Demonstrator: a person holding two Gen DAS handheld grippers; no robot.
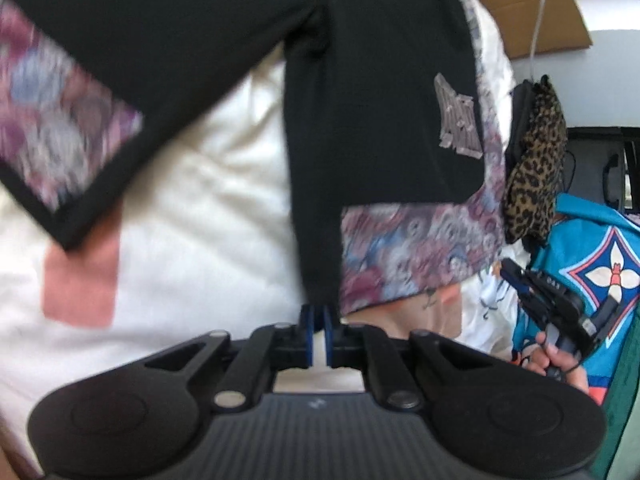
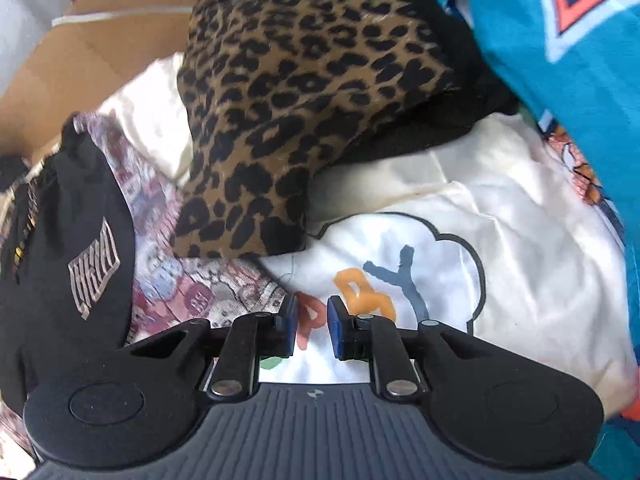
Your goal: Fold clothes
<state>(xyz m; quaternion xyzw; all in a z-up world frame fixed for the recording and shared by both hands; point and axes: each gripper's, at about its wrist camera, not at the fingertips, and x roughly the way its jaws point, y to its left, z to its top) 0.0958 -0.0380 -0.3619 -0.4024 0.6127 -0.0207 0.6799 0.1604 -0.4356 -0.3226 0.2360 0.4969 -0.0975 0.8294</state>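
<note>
Black shorts [image 1: 360,100] hang lengthwise from left gripper [image 1: 319,326].

Both wrist cameras look close along their tongs, sharing the black shorts [image 1: 372,100] and leopard garment [image 2: 288,92].

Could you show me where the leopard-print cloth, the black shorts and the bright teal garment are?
leopard-print cloth [image 2: 304,92]: right wrist view, middle of its spotted top.
black shorts [image 1: 372,120]: left wrist view, plain black leg panel.
teal garment [image 2: 560,92]: right wrist view, plain teal area, upper right.
</note>
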